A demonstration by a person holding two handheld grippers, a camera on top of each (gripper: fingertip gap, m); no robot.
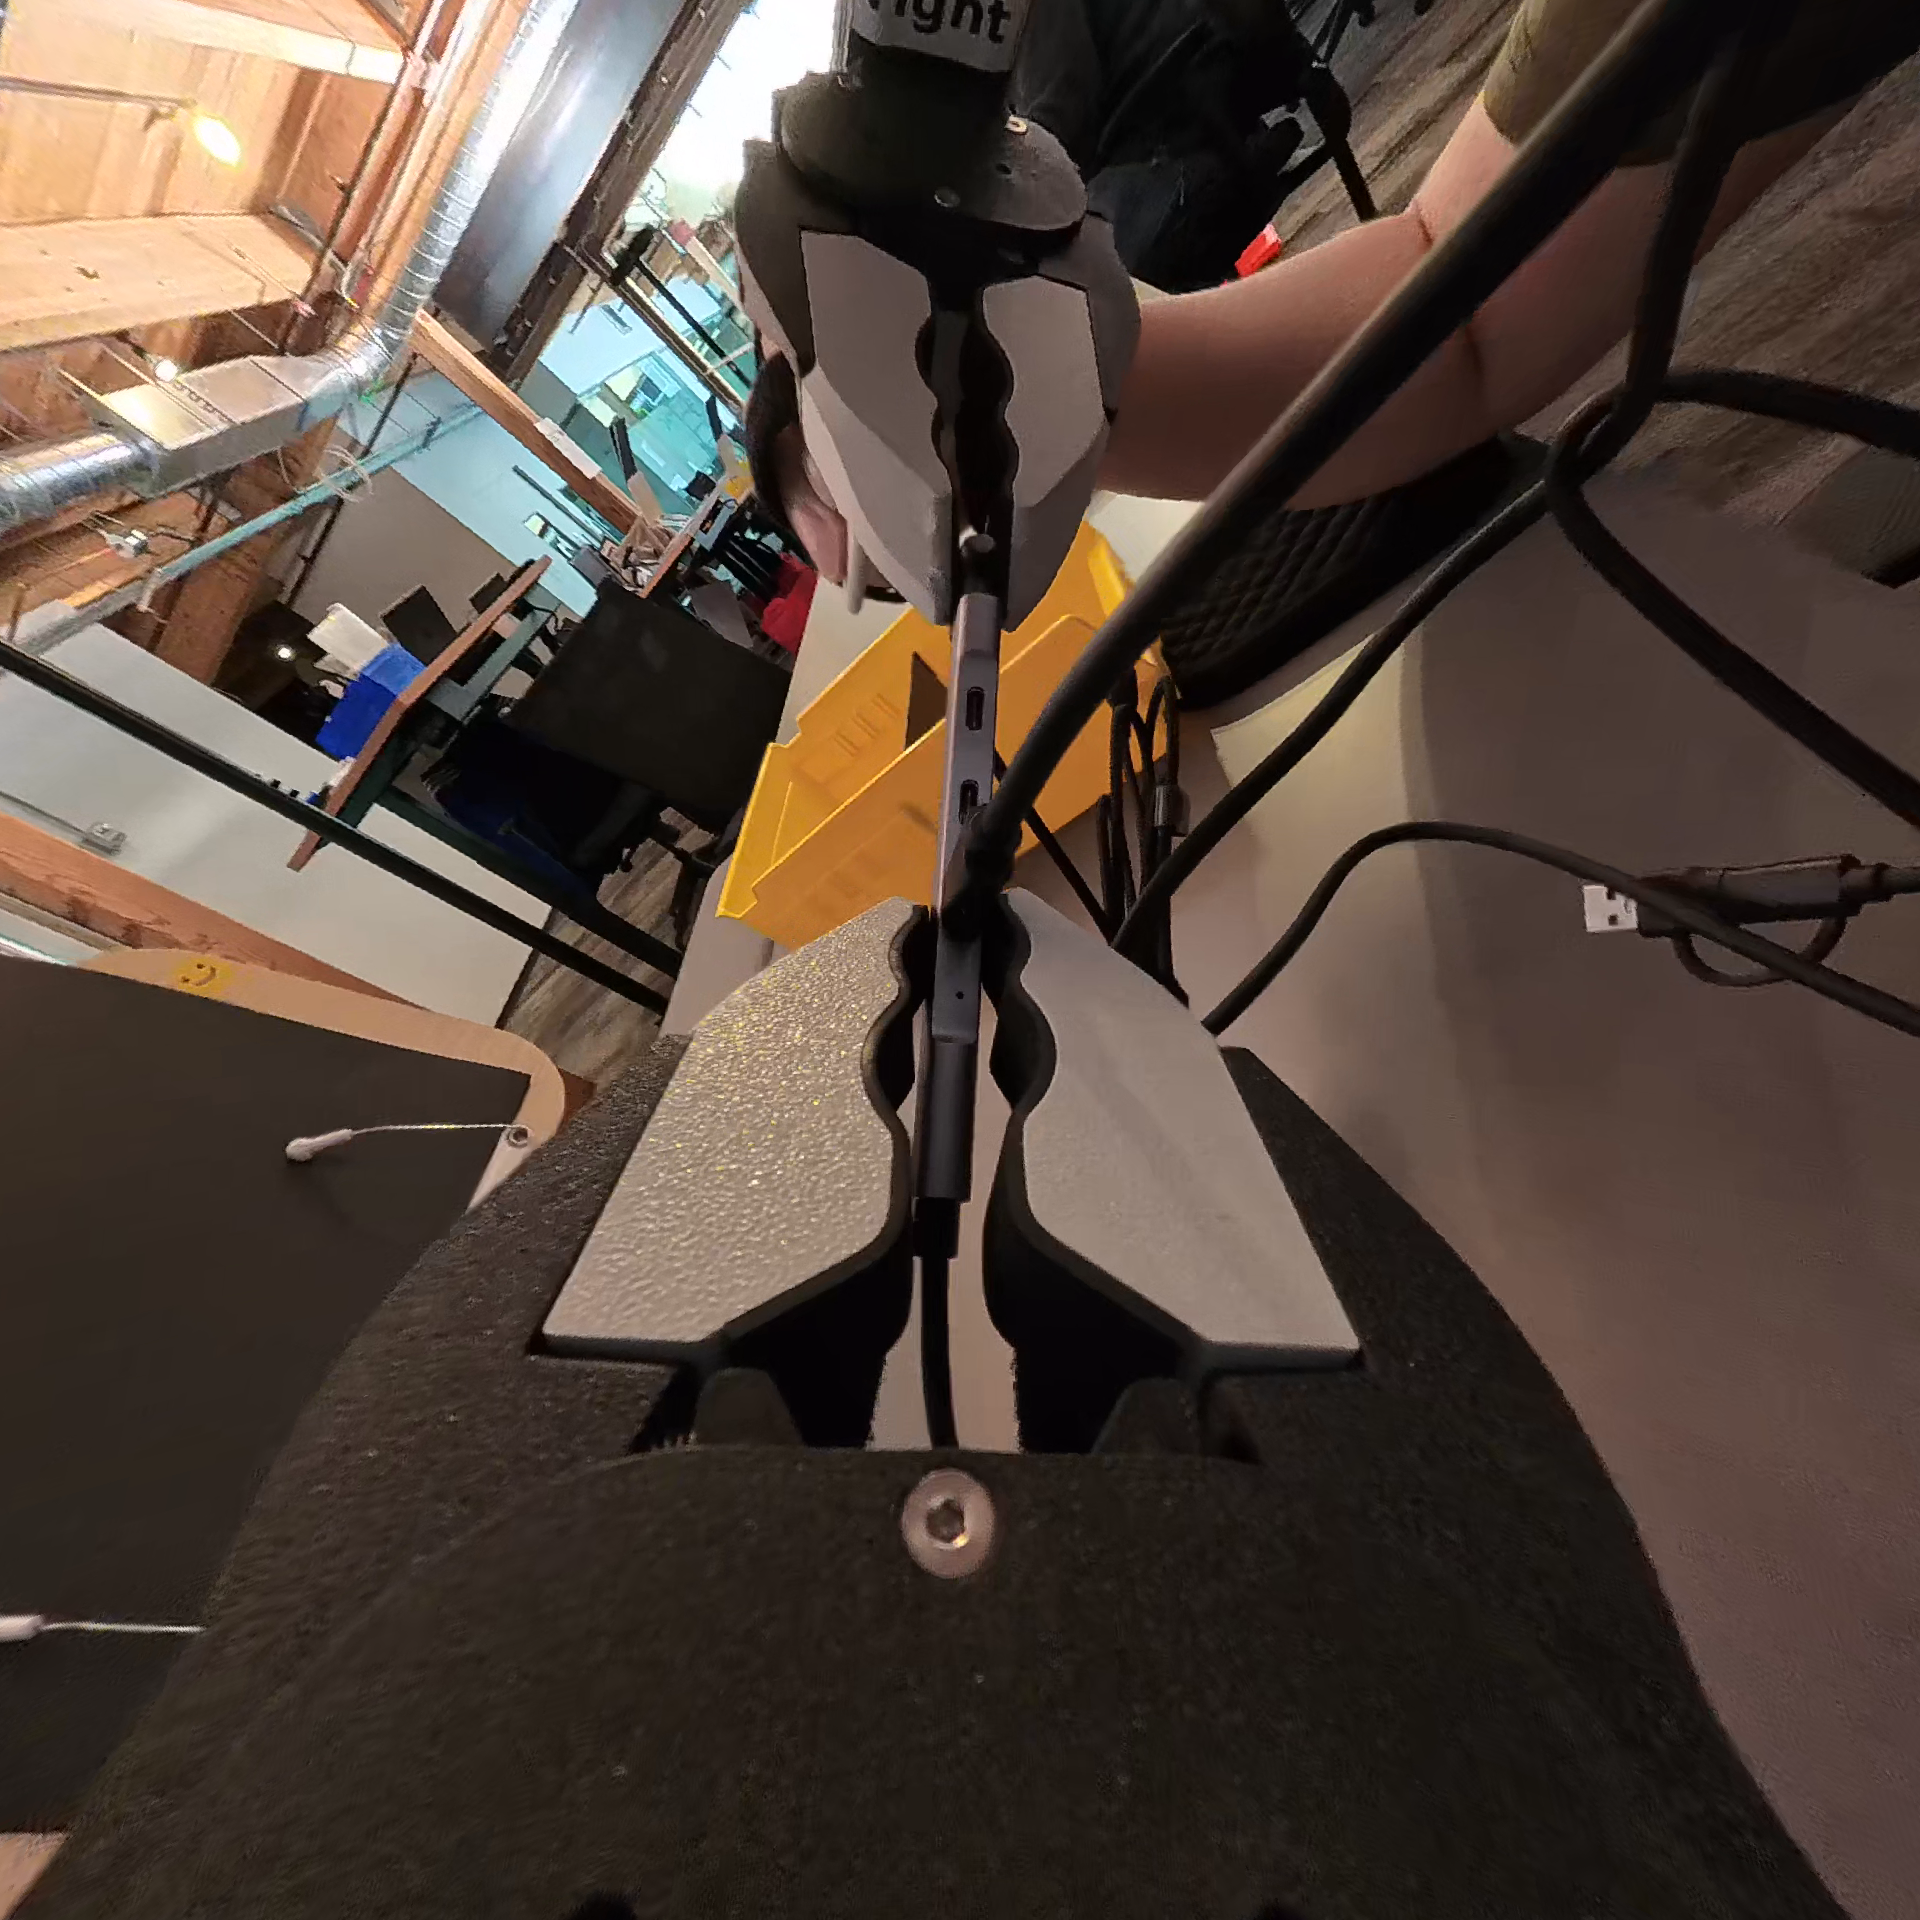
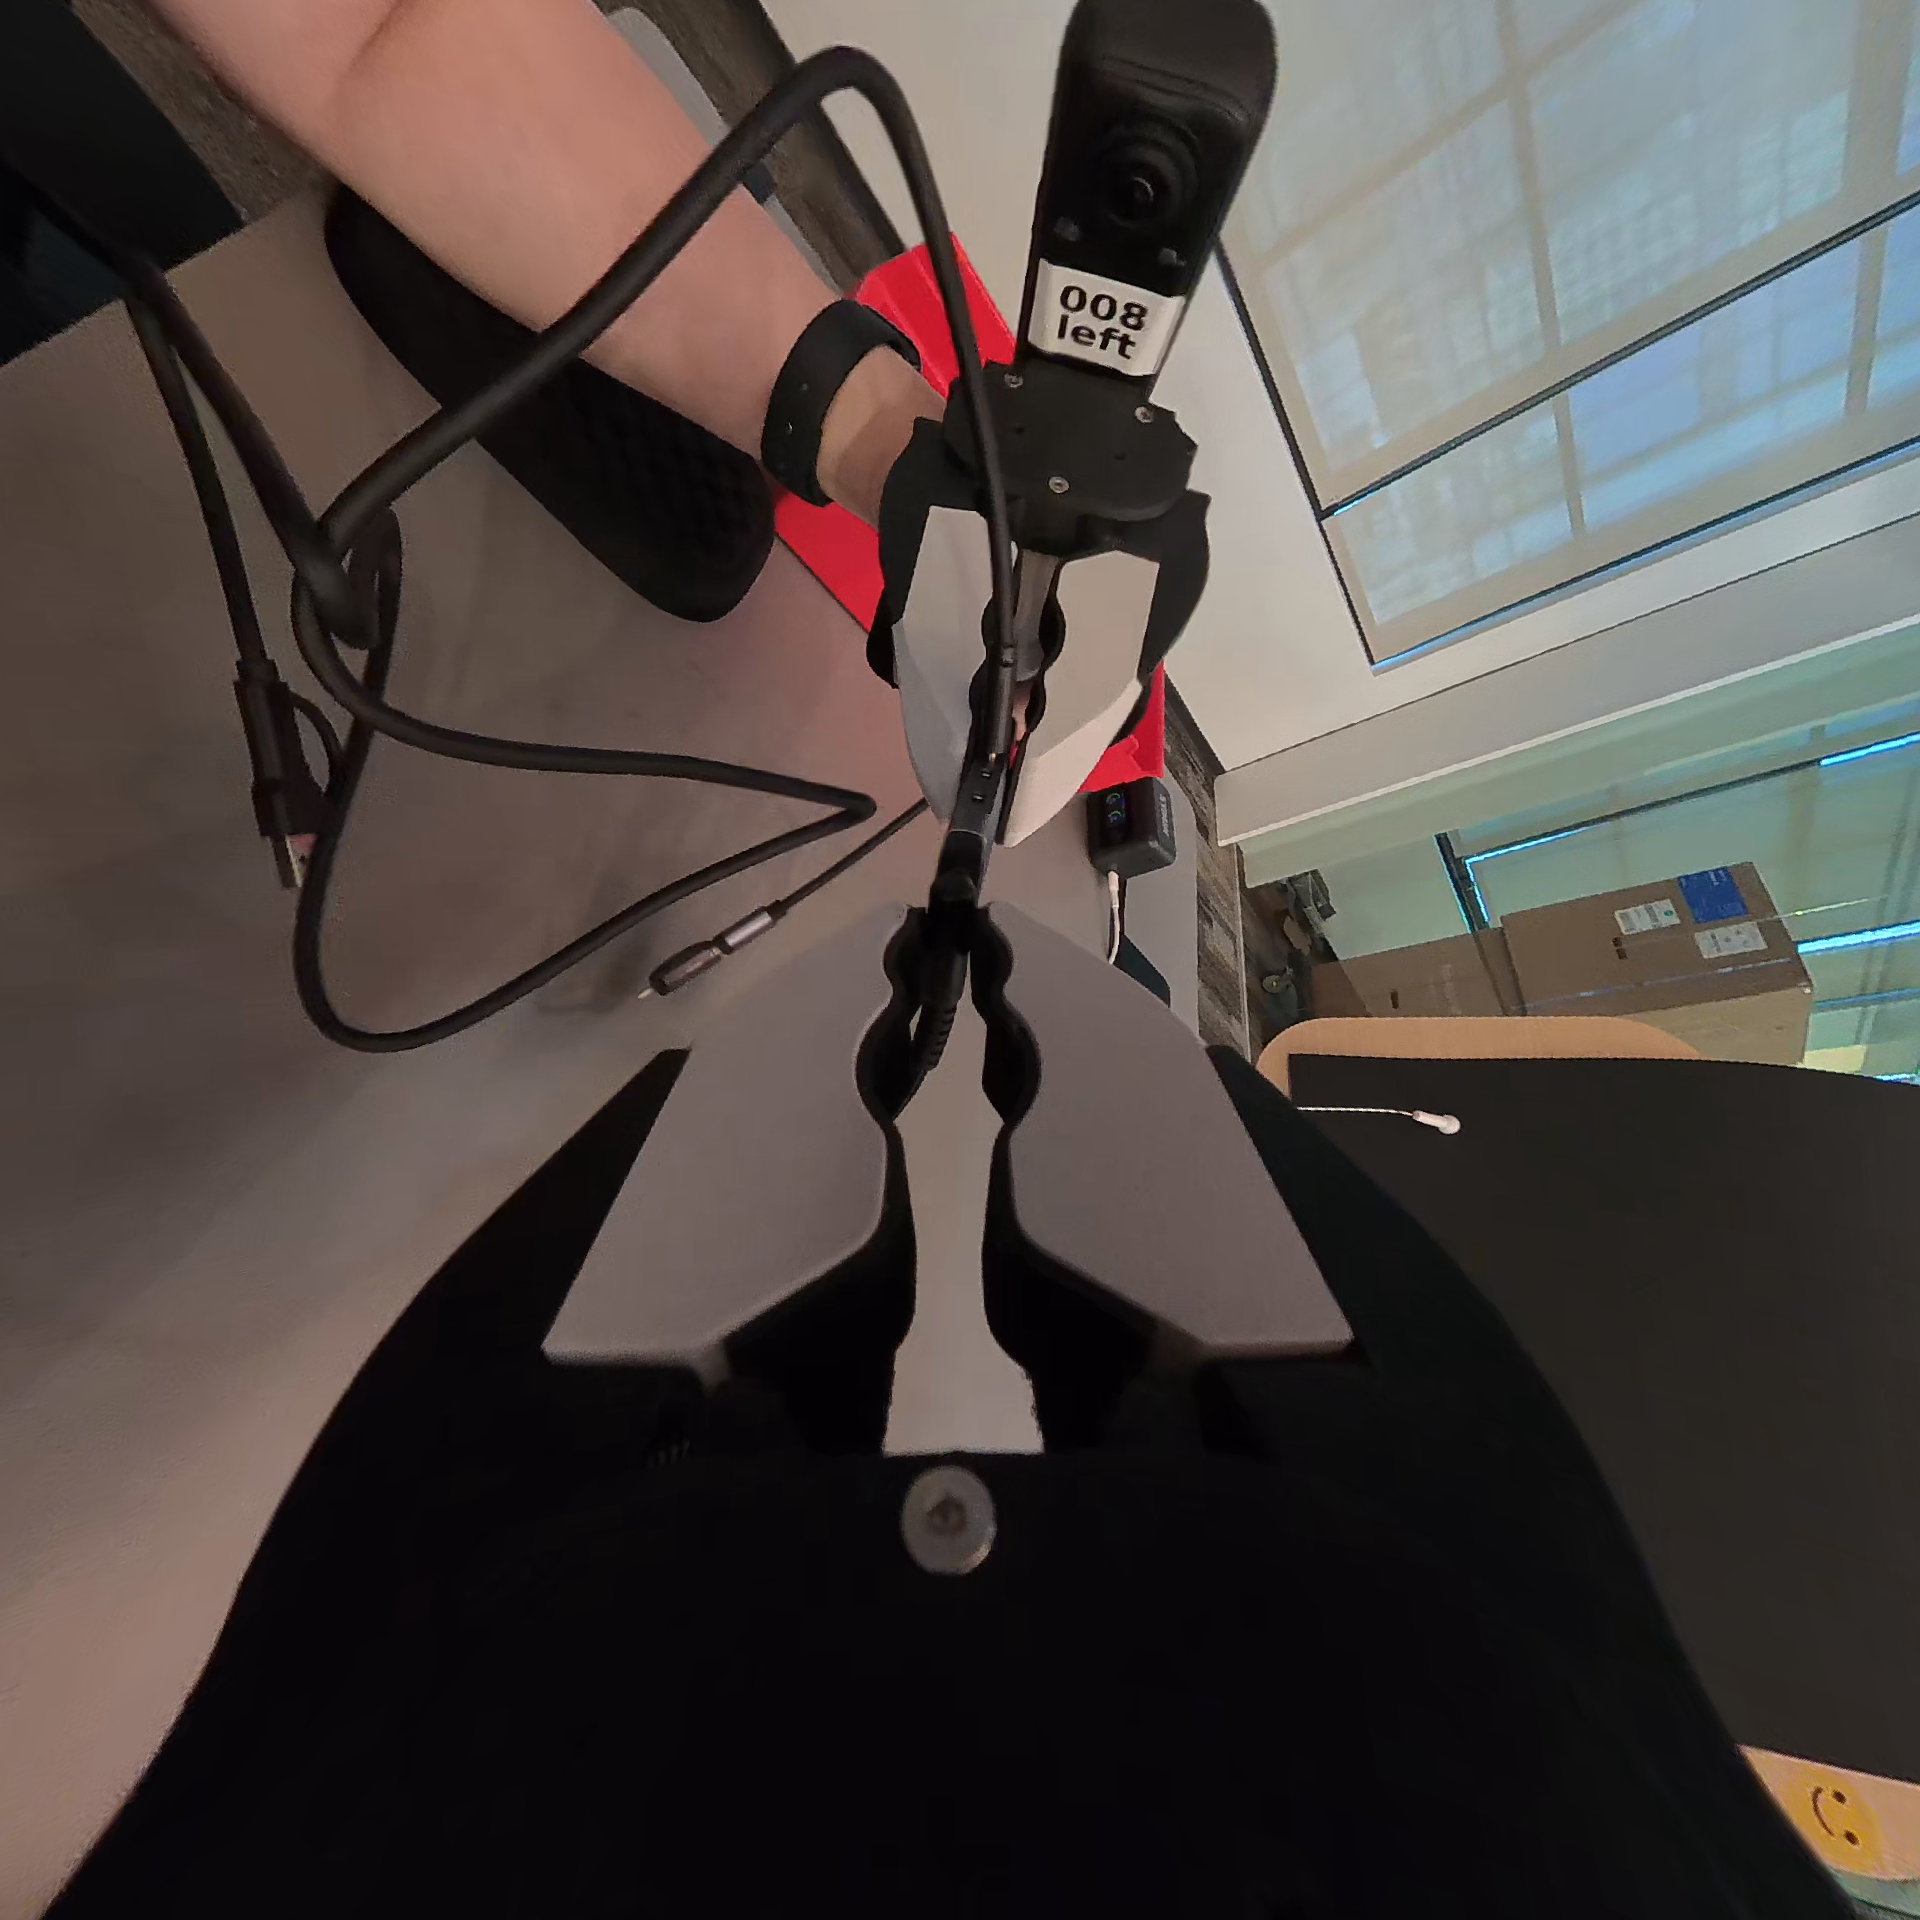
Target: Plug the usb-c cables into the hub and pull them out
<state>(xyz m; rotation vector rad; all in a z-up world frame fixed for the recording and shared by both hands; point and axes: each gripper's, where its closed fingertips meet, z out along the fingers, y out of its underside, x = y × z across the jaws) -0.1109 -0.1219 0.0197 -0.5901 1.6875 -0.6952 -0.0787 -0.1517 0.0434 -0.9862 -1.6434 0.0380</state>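
Left wrist view: hub (image 1: 961, 821), held edge-on above the desk (image 1: 1558, 1143), is pinched at its cable end by the left gripper (image 1: 961, 925) jaws; right gripper (image 2: 948, 920) jaws pinch a black usb-c cable (image 2: 951, 883) at the hub's far end, yellow bin (image 1: 862, 810) behind

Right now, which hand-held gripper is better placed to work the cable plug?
Right. The right hand-held gripper is shut on the cable plug at the hub's end; the left hand-held gripper clamps the hub.
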